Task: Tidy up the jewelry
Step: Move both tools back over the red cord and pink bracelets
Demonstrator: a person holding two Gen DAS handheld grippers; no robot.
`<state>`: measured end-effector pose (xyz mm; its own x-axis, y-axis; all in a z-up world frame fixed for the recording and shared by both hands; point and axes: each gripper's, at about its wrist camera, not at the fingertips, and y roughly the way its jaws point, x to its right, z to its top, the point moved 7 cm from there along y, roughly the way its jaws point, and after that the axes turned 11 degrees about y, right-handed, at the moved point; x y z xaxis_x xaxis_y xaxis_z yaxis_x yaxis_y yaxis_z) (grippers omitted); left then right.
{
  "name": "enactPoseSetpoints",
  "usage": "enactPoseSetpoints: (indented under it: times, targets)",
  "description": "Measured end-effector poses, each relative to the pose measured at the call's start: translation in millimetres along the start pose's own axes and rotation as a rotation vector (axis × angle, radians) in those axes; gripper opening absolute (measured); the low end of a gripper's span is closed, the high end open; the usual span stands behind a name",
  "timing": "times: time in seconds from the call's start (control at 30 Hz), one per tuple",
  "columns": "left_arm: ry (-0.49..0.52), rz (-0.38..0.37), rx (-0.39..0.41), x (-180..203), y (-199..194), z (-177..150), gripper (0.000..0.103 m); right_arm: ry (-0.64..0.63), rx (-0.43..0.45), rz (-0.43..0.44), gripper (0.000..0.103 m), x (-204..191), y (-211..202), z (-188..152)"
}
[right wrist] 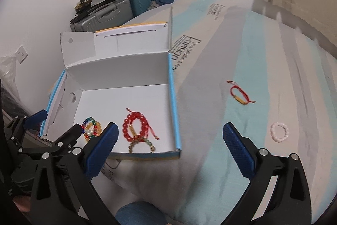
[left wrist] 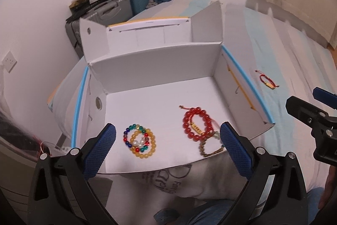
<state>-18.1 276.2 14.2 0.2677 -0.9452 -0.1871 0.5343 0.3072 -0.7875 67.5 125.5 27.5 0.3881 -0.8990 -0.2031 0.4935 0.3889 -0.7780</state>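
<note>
Both grippers empty, jaws spread wide: left gripper (left wrist: 167, 148) poised over the near edge of the open white box (left wrist: 155, 60), right gripper (right wrist: 170, 147) hovering above the bedspread (right wrist: 263, 56) beside the box's right wall. Already inside the box: a multicoloured bead bracelet (left wrist: 140, 140) overlapping a yellow bead bracelet (left wrist: 145, 150) at about 7 o'clock on the box floor, a red bead bracelet (left wrist: 197, 123) at 5 o'clock, partly lying over a brown bead bracelet (left wrist: 208, 149) by the near rim. Still out on the bedspread: a red cord bracelet (right wrist: 240, 94) at roughly 1 o'clock from the right gripper, and a white bead bracelet (right wrist: 279, 132) at 3 o'clock, just off the right fingertip. Likely next pick: one of these two. Risks, as a judgement: soft bedding giving way under a descending jaw, so fabric pinched along with the thin cord; the cord's loose ends snagging or slipping out of a shallow grip; the white beads rolling away if nudged by one pad; the light box shifting on the cushioned surface if knocked. Long axis of the cord bracelet, with its gold bar, running from 10 o'clock to 4 o'clock in the right wrist view, loop toward the far end, tail toward the near; a grip across that axis looks safest.
</note>
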Motion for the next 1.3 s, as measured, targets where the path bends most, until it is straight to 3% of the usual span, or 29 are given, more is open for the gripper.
enactPoseSetpoints:
  times: [0.73,1.3]
  targets:
    - [0.053,-0.096,0.101,121,-2,62,0.097,0.165,0.038,-0.117,0.095,155,-19,-1]
    - [0.103,-0.193,0.078,233,71,102,0.097,0.22,0.076,-0.252,0.095,275,27,-11]
